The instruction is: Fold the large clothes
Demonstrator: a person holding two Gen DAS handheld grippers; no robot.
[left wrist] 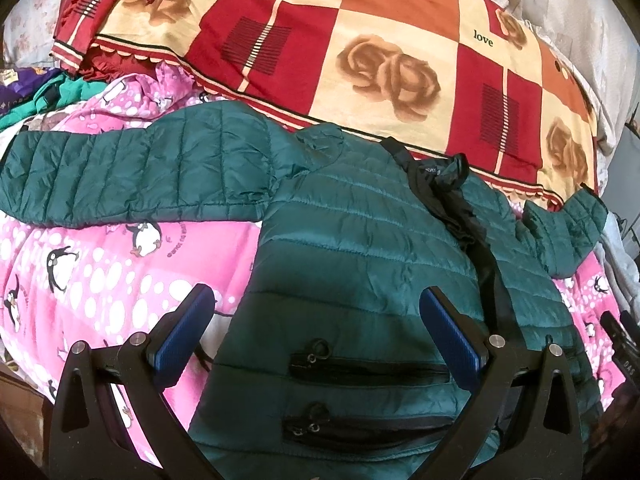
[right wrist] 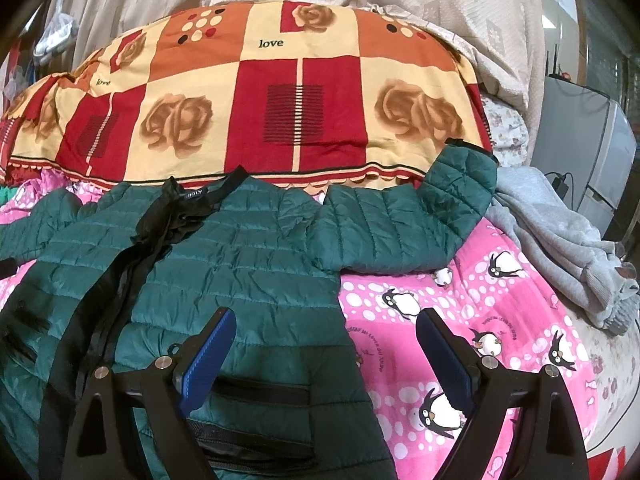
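Observation:
A dark green quilted puffer jacket [left wrist: 360,240] lies spread flat, front up, on a pink penguin-print blanket [left wrist: 100,260], sleeves stretched out to both sides. It also shows in the right wrist view [right wrist: 240,248]. Its black zipper and collar lining [left wrist: 444,184] run down the middle. My left gripper [left wrist: 316,304] is open and empty, hovering over the jacket's left lower half near two zip pockets [left wrist: 368,368]. My right gripper [right wrist: 326,328] is open and empty above the jacket's right hem edge, one finger over the jacket, the other over the blanket [right wrist: 460,300].
A big pillow in a red, orange and cream rose-print cover [left wrist: 360,60] lies behind the jacket; it also shows in the right wrist view [right wrist: 280,100]. A grey sweater [right wrist: 560,240] lies at the right bed edge. Teal and purple clothes [left wrist: 48,92] are piled far left.

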